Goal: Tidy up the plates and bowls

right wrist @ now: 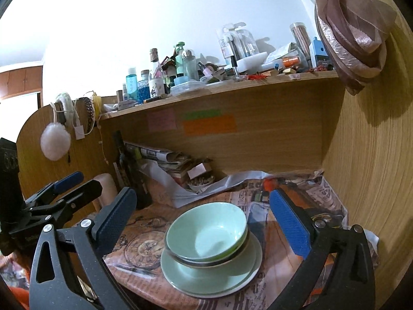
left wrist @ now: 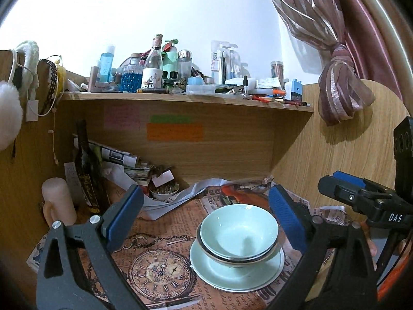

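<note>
Our left gripper [left wrist: 204, 214] and right gripper [right wrist: 202, 218] both gape wide, nothing held. Between and ahead of each sit the bowls [left wrist: 238, 235], two nested, on the plates [left wrist: 232, 273], all stacked on the newspaper [left wrist: 160, 235] lining the desk. Looks nearly done. Risks: top bowl sits slightly off-centre in the right view, so a pad clipping its rim could tip it; the bottle [left wrist: 86, 165] and clutter at left crowd any wide swing.

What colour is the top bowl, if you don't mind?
Pale mint green; the bowl shows best in the left wrist view.
</note>
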### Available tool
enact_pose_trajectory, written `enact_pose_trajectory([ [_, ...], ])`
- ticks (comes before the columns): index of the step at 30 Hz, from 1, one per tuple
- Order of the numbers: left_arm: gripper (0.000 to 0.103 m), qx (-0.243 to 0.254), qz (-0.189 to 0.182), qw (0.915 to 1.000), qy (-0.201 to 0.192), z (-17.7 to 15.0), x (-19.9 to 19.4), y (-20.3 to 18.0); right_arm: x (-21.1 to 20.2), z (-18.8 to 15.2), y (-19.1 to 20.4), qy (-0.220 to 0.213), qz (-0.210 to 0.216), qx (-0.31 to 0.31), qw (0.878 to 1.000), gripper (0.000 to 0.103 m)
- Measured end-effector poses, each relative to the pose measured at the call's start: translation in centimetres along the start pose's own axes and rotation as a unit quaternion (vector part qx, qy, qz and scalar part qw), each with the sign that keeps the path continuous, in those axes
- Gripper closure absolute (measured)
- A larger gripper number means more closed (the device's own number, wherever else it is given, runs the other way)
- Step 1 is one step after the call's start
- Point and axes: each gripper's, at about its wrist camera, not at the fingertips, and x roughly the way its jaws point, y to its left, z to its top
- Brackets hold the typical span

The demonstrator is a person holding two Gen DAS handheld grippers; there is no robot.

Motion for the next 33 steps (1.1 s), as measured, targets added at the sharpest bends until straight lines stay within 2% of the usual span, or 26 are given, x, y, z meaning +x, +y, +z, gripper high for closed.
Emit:
enact_pose_trajectory([
  [33,0.002,-0.004,0.004,0.9999,0.01,-0.3,1.1,-0.8,0.3,-0.3,0.3,0.006,0.009,0.0,1.0,0.0],
])
